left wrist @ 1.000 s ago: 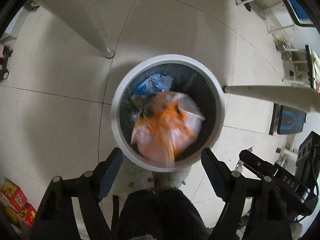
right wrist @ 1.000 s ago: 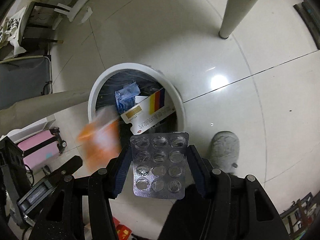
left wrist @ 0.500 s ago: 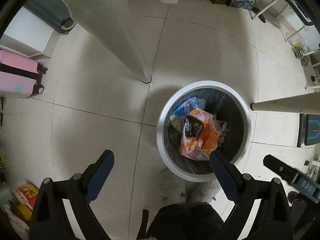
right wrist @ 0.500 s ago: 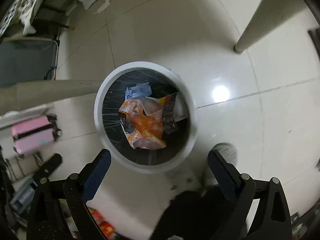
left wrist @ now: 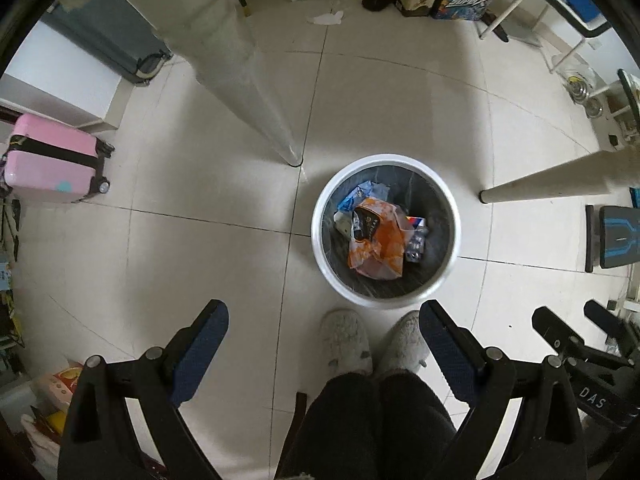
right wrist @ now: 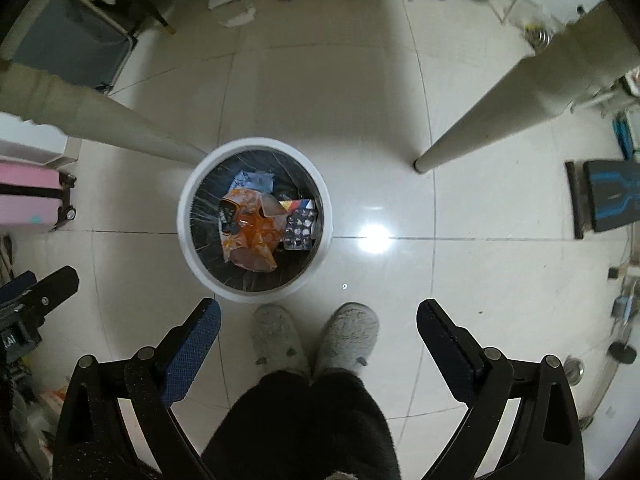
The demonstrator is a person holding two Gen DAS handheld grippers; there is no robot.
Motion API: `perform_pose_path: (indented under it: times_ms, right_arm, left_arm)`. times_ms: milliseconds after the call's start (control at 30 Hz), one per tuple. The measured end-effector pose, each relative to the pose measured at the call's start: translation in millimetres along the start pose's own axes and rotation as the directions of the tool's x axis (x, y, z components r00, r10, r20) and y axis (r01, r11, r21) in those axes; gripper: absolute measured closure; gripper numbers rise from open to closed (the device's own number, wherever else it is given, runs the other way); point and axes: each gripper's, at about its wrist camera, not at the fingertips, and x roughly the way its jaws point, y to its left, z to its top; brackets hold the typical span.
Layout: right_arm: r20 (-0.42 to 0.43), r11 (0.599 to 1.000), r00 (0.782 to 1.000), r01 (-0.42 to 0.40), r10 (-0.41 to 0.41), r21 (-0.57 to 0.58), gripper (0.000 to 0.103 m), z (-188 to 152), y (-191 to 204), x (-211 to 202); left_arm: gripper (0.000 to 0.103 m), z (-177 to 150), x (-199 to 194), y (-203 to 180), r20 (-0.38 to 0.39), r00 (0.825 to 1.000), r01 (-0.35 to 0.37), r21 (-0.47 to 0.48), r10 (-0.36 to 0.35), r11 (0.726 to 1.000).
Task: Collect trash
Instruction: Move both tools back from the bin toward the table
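Note:
A white round trash bin [left wrist: 320,216] [right wrist: 184,216] with a dark liner stands on the tiled floor. Inside lie an orange plastic bag [left wrist: 376,240] [right wrist: 252,232], a silver blister pack [right wrist: 300,230] [left wrist: 416,244], a striped card box [right wrist: 298,204] and blue wrappers [left wrist: 360,194]. My left gripper [left wrist: 322,316] is open and empty, high above the floor on the near side of the bin. My right gripper [right wrist: 318,316] is open and empty, also high above, with the bin ahead and to the left.
The person's grey slippers [left wrist: 346,340] [right wrist: 276,336] stand just in front of the bin. Table legs [left wrist: 256,100] [left wrist: 552,182] [right wrist: 480,120] slant down beside it. A pink suitcase [left wrist: 52,164] stands at left, boxes and a stool at the far wall.
The orange bag dropped from the left gripper and the blister pack from the right gripper into the bin. Both grippers then rose well above it, jaws open.

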Motion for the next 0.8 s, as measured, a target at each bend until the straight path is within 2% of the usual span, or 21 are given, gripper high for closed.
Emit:
perform_pose_path:
  times_ms: [333,600,800]
  right_arm:
    - [0.05,0.999,0.998,-0.036,0.036,0.013,0.003,-19,-5,-119]
    - [0.079,0.998,0.995,-0.054,0.053,0.014,0.003,-36,-7,-223]
    - [0.106,0.996,0.991,-0.089,0.087,0.015,0.003,-39,-5,-302]
  left_arm:
    - [0.006,-19,-92,0,0.04,0.999,0.008,0.034,-0.01,0.999]
    - [0.006,-28,-186,2,0.108,0.994,0.019,0.051,-0.024,0.999]
    - [0.006,-25,-247,8,0.152,0.988,-0.017,0.041,0.011,0.999]
